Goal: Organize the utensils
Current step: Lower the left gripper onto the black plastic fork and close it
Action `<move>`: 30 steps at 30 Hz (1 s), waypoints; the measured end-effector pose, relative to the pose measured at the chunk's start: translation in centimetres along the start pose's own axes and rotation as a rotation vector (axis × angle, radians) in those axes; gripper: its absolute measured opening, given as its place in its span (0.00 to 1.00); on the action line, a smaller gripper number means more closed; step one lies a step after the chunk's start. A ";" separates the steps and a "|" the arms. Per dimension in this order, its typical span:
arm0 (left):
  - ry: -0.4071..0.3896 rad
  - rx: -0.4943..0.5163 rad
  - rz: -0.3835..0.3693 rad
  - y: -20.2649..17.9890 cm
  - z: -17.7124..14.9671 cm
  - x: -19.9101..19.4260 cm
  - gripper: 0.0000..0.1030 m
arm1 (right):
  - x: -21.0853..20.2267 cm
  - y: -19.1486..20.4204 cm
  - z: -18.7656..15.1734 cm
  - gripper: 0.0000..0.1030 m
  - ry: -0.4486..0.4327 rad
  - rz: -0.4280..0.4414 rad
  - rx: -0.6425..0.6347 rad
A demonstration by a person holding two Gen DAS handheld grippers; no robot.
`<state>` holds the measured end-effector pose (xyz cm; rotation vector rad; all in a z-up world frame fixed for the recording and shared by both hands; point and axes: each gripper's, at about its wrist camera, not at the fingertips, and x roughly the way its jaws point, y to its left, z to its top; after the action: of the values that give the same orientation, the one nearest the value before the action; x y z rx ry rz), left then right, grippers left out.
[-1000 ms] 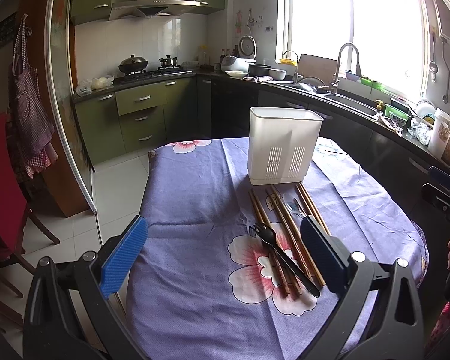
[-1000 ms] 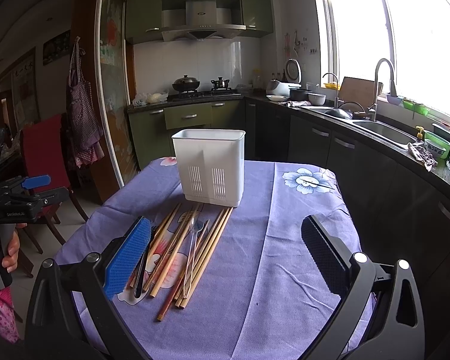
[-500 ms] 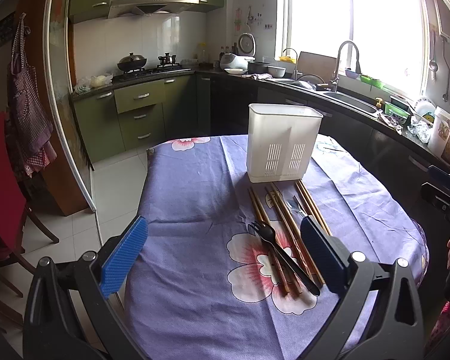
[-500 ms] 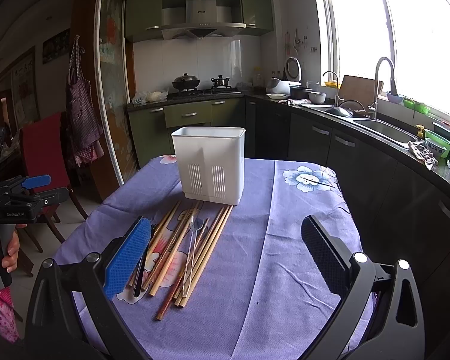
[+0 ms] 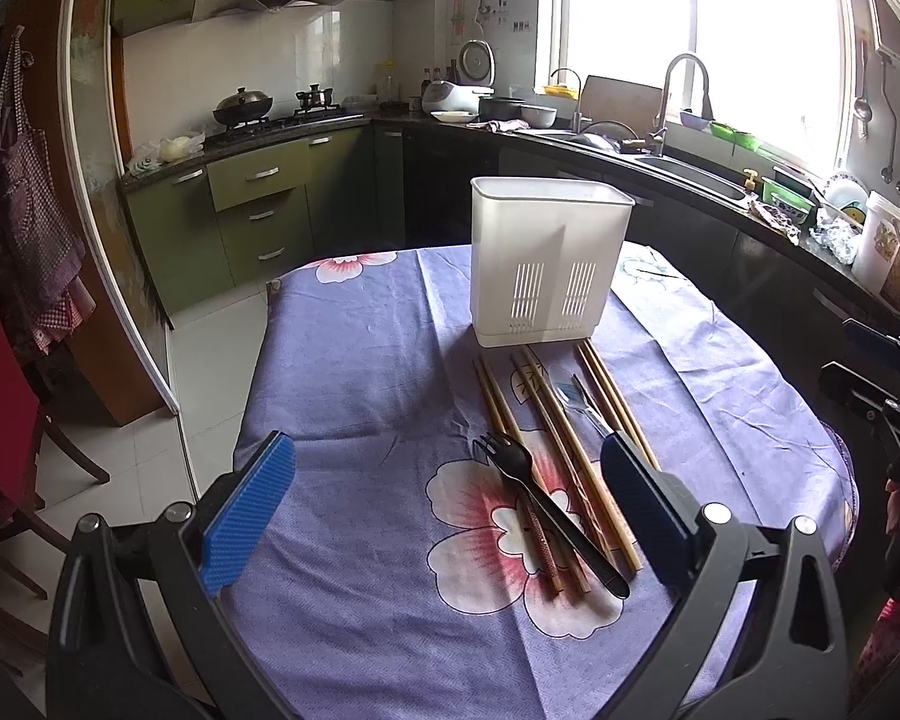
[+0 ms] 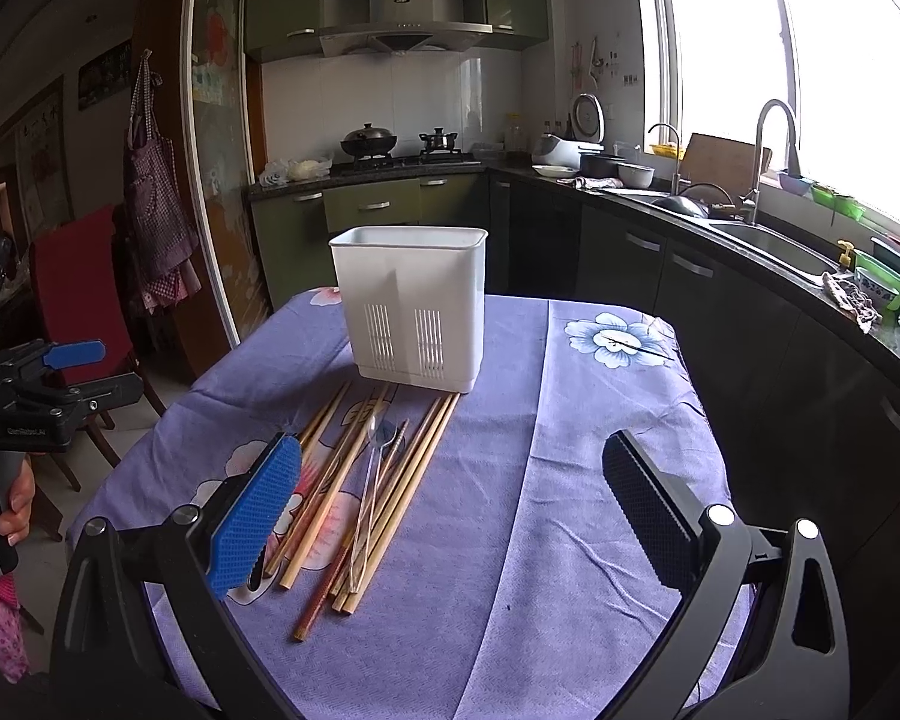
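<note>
Both the left gripper (image 5: 447,504) and right gripper (image 6: 450,510) hover with fingers wide apart, holding nothing. The chopsticks (image 6: 354,480), a black fork (image 5: 546,510) and a metal spoon (image 6: 377,438) lie bundled on the desk just near of the white holder (image 6: 414,306). They look light, stiff and prone to rolling; pinch mid-shaft.

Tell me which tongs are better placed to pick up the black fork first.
Probably the left tongs: the black fork lies between their open pads. In the right view, the right tongs are open over bare tablecloth, utensils beside their left pad.
</note>
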<state>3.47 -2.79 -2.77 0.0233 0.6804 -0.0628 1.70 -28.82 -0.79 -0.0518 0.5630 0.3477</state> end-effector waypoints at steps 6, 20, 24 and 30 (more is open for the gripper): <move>0.052 -0.001 -0.002 -1.0 0.9 1.9 0.94 | 3.4 -1.4 1.2 0.96 0.085 0.023 0.038; 0.425 -0.116 0.048 -2.0 1.0 11.8 0.91 | 11.5 -1.2 4.5 0.96 0.362 0.177 -0.010; 0.502 -0.157 0.056 -1.9 0.1 12.8 0.73 | 13.4 -2.0 4.4 0.96 0.450 0.249 0.046; 0.568 -0.193 0.061 -2.7 -0.8 13.5 0.63 | 14.7 -1.5 4.1 0.96 0.473 0.268 0.022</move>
<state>13.26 -6.15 -11.86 -0.1279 1.2500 0.0727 15.92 -25.15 -5.18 -0.0369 1.0467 0.5971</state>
